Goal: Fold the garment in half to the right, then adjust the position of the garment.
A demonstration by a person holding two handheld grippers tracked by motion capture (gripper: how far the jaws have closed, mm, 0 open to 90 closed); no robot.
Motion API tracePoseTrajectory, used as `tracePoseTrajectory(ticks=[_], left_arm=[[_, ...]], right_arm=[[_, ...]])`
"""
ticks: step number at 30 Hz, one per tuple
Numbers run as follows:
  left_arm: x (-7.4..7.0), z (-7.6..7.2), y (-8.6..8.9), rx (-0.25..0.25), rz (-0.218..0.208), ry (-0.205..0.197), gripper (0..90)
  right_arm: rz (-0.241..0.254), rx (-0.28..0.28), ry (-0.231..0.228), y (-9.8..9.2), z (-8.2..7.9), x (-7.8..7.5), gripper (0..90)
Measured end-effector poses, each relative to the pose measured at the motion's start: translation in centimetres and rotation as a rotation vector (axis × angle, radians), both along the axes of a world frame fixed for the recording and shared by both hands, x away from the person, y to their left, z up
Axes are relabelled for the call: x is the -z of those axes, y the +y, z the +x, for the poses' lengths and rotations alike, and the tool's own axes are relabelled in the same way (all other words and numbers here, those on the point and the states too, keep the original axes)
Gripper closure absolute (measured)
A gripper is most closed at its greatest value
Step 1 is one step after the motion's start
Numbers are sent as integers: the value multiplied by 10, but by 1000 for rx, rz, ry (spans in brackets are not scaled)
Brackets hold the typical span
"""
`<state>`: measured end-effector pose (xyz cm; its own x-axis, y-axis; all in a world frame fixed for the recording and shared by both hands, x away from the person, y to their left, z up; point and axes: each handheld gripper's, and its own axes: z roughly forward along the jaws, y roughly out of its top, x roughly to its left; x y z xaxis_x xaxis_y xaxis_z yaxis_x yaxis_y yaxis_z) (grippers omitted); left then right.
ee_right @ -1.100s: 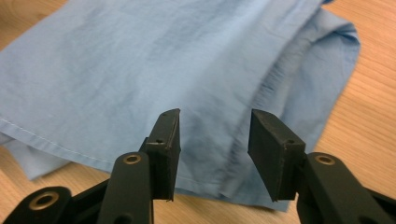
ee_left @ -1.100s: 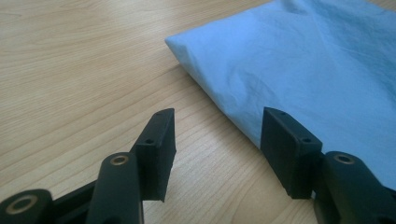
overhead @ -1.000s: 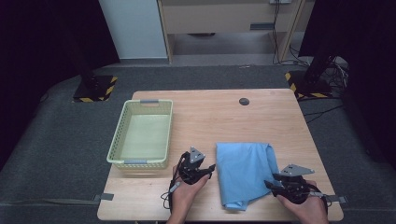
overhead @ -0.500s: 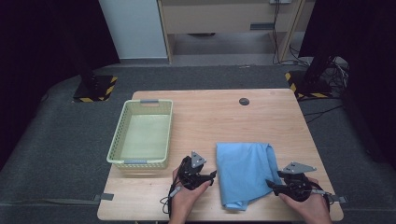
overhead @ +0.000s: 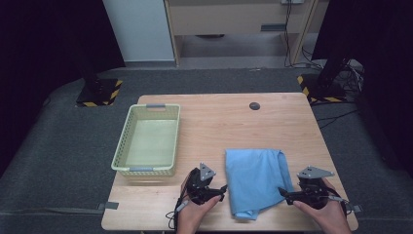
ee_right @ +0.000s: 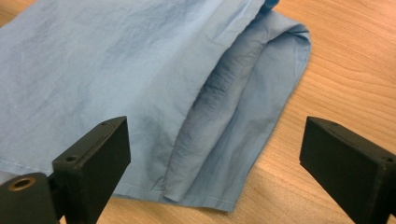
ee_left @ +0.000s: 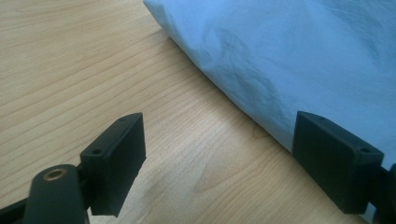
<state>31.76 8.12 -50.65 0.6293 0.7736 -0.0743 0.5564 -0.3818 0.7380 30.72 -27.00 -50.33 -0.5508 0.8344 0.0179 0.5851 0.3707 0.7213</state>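
Observation:
A folded light blue cloth [overhead: 255, 178] lies flat on the wooden table [overhead: 214, 122], near its front edge. My left gripper [overhead: 221, 190] sits just left of the cloth. In the left gripper view its jaws [ee_left: 219, 140] stand open over bare wood, and the cloth [ee_left: 289, 51] edge reaches the right jaw. My right gripper [overhead: 285, 194] is at the cloth's right edge. In the right gripper view its jaws [ee_right: 212, 144] stand wide apart, and the cloth [ee_right: 116, 70] has a folded corner lying loose between them. Both pairs of jaws have just been opening.
A pale green plastic basket [overhead: 122, 161] stands on the left half of the table with nothing in it. A small dark round disc [overhead: 254, 105] sits near the far edge. Two stands with yellow-black striped bases [overhead: 97, 95] are on the floor beyond the table.
Both hands stay almost where they were, on either side of the cloth. The jaws of both grippers look wider apart than before. The cloth has not shifted.

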Motion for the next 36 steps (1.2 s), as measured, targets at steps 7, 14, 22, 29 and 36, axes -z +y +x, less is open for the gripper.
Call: tracePoseTrajectory(ticks=[7, 14, 22, 29, 36], left_arm=[[0, -2, 4, -7, -6, 11, 162], [2, -1, 6, -5, -8, 22, 157], [4, -2, 5, -3, -5, 30, 157], [6, -3, 4, -1, -4, 42, 157], [8, -4, 3, 3, -2, 47, 157]], right_arm=[[0, -30, -5, 4, 1, -1, 48], [-5, -36, -11, 7, 4, -2, 48], [8, -42, -31, 9, 2, -10, 51], [18, -101, -72, 24, -3, -29, 57], [-18, -184, -62, 50, -3, -32, 57]])
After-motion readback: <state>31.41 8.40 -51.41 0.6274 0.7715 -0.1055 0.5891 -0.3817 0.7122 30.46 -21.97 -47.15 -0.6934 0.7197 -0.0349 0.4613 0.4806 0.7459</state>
